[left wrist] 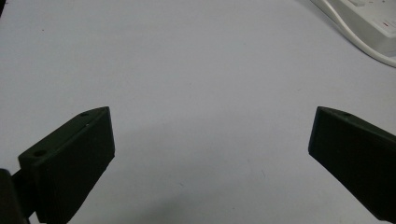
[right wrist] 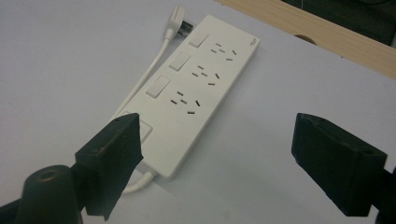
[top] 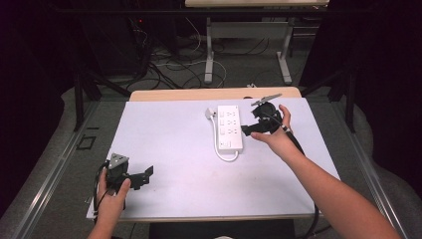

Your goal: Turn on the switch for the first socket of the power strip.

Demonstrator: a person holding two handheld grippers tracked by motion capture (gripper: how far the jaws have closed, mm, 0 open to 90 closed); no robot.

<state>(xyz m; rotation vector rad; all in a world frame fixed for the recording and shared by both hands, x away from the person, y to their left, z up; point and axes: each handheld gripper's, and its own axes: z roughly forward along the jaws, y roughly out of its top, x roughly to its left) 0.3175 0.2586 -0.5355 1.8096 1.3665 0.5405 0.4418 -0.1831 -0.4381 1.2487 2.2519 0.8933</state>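
High view: white plastic power strip (top: 230,128) lies flat on the pale lilac-white surface (top: 179,164), at about 1 o'clock from the surface's middle, long axis running toward 12. Its white cord (top: 226,156) loops out at the near end, and the white plug (top: 210,114) rests on the surface just beside the far-left corner, unplugged. Right gripper (top: 247,130) sits at the strip's 3 o'clock edge, just beside it, jaws apart and aimed at 9 — likely lined up to take the strip across its short side; contact cannot be told from here. Left gripper (top: 144,175) rests low at 7 o'clock of the surface, well apart from the strip, jaws apart on nothing, probably parked while the right works. Floor cables beyond the surface are dim.

Left gripper view: both black jaws wide apart over bare surface. A corner of the strip (left wrist: 369,18) and its cord (left wrist: 355,44) sit at 1 o'clock, cut off by the frame edge.

Right gripper view: jaws apart, nothing clamped. Strip (right wrist: 196,93) lies ahead at 11 o'clock with three switches and three socket groups. The left jaw hides the near corner and a fourth raised part, so whether it touches is unclear. Brand mark is too small to read.
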